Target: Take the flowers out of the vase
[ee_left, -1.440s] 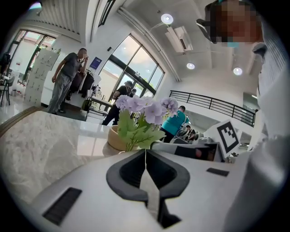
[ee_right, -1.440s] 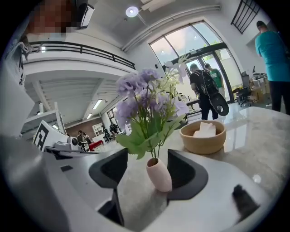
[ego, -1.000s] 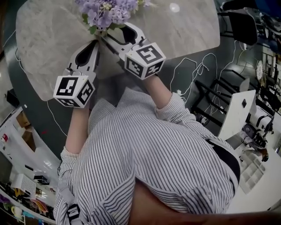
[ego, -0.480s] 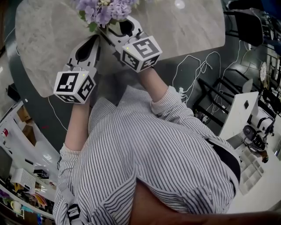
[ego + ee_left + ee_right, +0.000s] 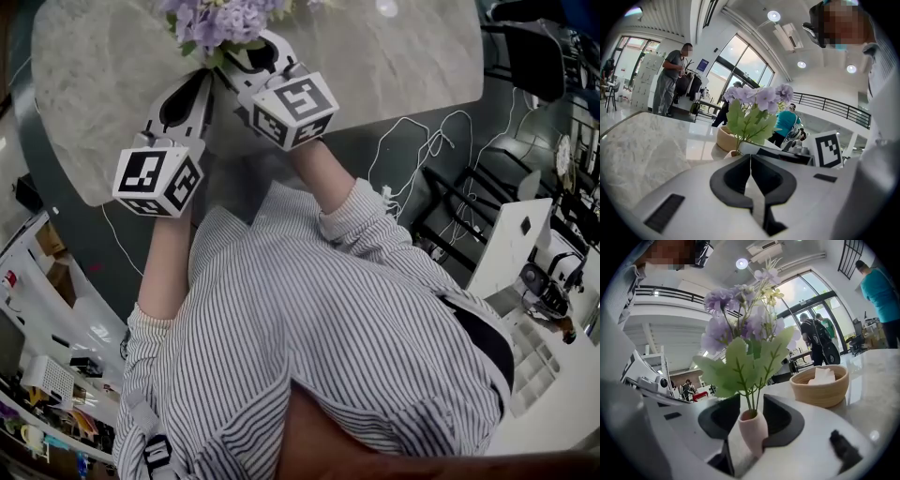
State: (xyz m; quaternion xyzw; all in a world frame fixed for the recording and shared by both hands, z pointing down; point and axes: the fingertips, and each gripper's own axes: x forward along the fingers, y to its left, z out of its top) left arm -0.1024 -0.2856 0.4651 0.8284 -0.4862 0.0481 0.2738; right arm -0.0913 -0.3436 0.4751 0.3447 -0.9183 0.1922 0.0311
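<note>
**Tight quarters round the vase (image 5: 752, 430) on the marble table (image 5: 94, 84)**
The right gripper (image 5: 750, 400), jaws just closing, hemmed the vase on both sides; the left gripper (image 5: 750, 157), jaws together, crowded in just beside it. Above, the flowers (image 5: 740, 333) overhung; a wooden bowl (image 5: 819, 385) stood beyond at right; bare table lay open at left.

- Table (image 5: 394, 56): one, with a pale marbled top.
- Vase (image 5: 752, 430): one, small and pink.
- Flowers (image 5: 740, 329): one bunch of lilac blooms with green leaves; the single blooms overlap too much to count.
- Wooden bowl (image 5: 819, 389): one.
- Claws: two, the left claw (image 5: 750, 159) and the right claw (image 5: 751, 401).
- Marker cubes: two, one on each claw (image 5: 155, 178) (image 5: 292, 110).
- Person in a striped shirt (image 5: 328, 328): one.
- Bystanders (image 5: 670, 77): several, too small for a sure count.
</note>
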